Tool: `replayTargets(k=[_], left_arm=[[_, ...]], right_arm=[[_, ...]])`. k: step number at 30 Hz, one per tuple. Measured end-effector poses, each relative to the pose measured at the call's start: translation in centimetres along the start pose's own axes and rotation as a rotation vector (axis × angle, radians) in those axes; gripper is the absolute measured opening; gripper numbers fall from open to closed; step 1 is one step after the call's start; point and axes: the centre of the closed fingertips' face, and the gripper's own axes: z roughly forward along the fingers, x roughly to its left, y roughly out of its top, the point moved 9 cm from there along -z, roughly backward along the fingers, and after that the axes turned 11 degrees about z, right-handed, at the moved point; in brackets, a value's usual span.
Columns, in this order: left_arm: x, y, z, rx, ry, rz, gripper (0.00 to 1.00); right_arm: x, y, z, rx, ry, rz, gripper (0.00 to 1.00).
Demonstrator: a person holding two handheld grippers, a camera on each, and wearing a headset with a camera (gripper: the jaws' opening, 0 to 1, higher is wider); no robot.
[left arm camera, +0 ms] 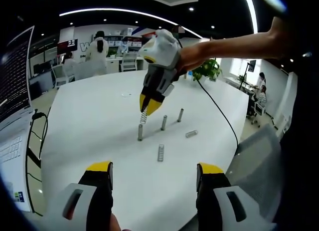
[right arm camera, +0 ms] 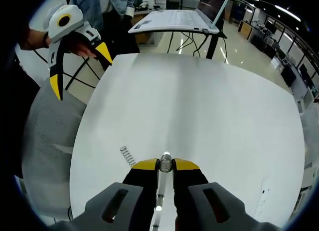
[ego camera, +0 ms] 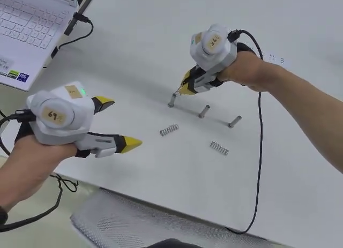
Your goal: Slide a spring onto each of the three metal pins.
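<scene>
R fingers [right arm camera: 144, 166]: clamped on held spring [left arm camera: 143, 117]; coil hangs down past the yellow tips.
R gripper [ego camera: 182, 90]: nose-down over pin 1 [ego camera: 172, 100].
Spring/pin: lower end of held spring sits right at top of pin 1, straight below R tips; can't tell if it's over the pin.
Bare pins: pin 2 [ego camera: 203, 111] & pin 3 [ego camera: 234, 121] upright in a row with pin 1; pin 2 near R tips, pin 3 further off.
L fingers [ego camera: 132, 143]: spread wide, nothing between.
L gripper [ego camera: 120, 123]: in the air by near table edge, well apart from pins.
Loose coils: spring A [ego camera: 169, 130] flat, between L tips & pin 1. spring B [ego camera: 218, 148] flat near pin 3, well apart from both sets of fingers.
Room: table [ego camera: 134, 39] white, bare around pins & beyond R tips.
Edges: near edge runs just under L fingers, grey mesh chair [ego camera: 118, 221] below it.
Cable [ego camera: 260, 151]: black, from R gripper, past pin 3, over near edge.
Laptop [ego camera: 27, 28]: white, beyond L gripper, well clear.
Writing: L gripper sticker reads "69" + unclear mark; R gripper sticker handwritten, not legible; laptop stickers & white tag [ego camera: 274, 58] beyond R gripper too small to read.
</scene>
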Motion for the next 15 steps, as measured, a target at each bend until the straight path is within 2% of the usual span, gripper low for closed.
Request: replayTargets(k=[15], left_arm=[[0.17,-0.37,-0.10,0.007,0.005,-0.017,0.64]], right_arm=[[-0.22,0.17,1.04,0.029,0.007,-0.027,0.09]])
